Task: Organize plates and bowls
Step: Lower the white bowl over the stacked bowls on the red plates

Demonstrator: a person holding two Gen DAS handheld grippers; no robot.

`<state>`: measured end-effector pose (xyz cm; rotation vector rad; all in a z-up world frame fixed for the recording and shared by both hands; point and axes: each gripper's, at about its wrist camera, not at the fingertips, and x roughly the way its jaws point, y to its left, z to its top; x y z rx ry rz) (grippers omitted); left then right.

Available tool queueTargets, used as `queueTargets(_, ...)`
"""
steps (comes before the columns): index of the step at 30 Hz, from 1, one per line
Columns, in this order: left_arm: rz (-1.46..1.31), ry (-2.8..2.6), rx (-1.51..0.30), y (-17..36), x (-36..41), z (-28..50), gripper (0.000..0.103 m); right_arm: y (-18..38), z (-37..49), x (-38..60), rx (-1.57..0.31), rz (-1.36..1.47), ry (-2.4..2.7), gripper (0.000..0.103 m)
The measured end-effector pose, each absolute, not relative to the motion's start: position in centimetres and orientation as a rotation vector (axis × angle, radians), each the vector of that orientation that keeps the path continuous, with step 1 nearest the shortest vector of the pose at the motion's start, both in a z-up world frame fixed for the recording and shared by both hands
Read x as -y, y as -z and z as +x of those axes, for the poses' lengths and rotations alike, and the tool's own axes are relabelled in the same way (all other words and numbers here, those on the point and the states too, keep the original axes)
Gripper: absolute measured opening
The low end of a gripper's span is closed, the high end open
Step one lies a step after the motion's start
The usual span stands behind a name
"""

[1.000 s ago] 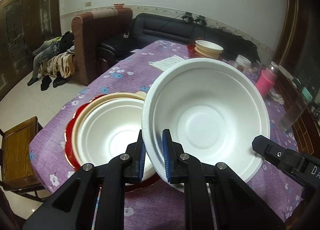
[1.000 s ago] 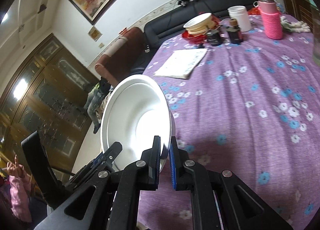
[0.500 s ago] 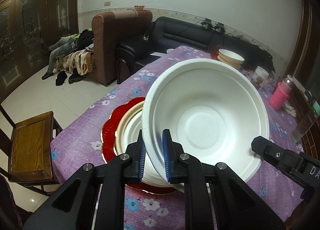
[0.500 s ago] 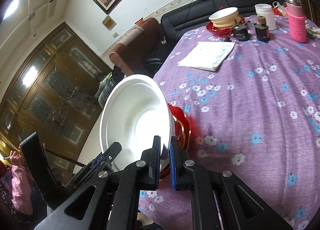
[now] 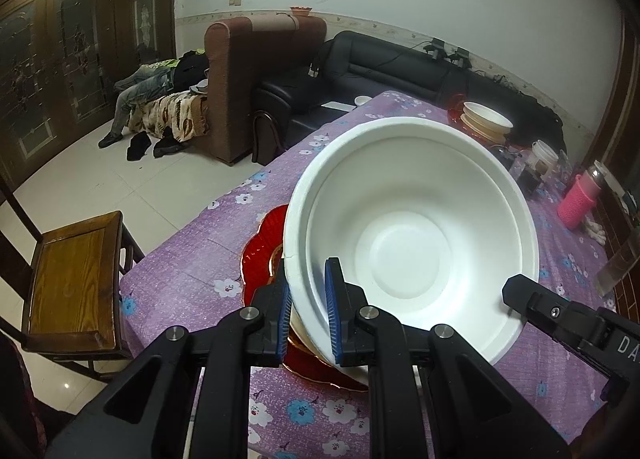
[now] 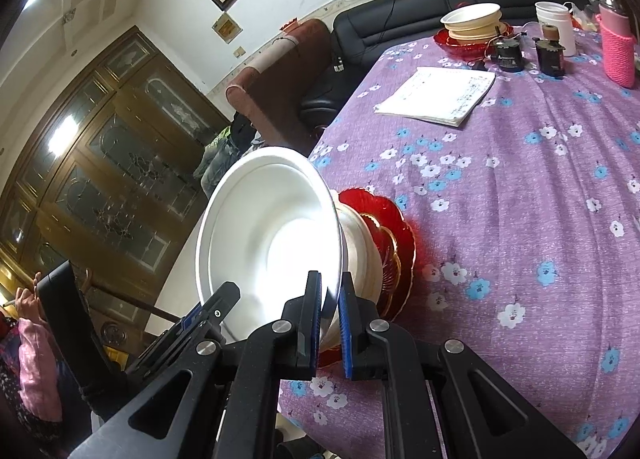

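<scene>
Both grippers hold one large white bowl [image 5: 408, 227], each clamped on its near rim. My left gripper [image 5: 306, 311] is shut on the rim at the bowl's left side. My right gripper [image 6: 329, 315] is shut on the rim of the same bowl [image 6: 272, 235], seen edge-on. The bowl is directly over a stack: a cream bowl [image 6: 360, 243] on a red scalloped plate [image 6: 394, 235], also in the left wrist view [image 5: 260, 255]. The stack is mostly hidden by the white bowl. The right gripper's tip shows in the left wrist view [image 5: 560, 315].
The table has a purple flowered cloth [image 6: 520, 187]. A second stack of cream bowls on a red plate [image 6: 474, 25] stands at the far end, with a notebook [image 6: 438, 95], small dark jars [image 6: 508, 55], a white cup [image 6: 556, 25] and a pink-sleeved bottle [image 6: 618, 51]. A wooden chair [image 5: 72, 279] stands left of the table.
The white bowl, held by both grippers, has moved left over the stack; it now covers the cream bowl and most of the red plate. Both grips stayed shut.
</scene>
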<state>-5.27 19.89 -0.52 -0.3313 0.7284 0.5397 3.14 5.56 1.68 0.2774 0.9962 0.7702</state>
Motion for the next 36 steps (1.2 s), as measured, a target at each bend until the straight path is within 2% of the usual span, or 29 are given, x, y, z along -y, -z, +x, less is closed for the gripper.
queueTargets(36,-0.334,-0.571,-0.794,1.7,-21.1,-4.2,0.015,-0.3,4.0,-8.3,-1.049,0.217,-0.761,0.008)
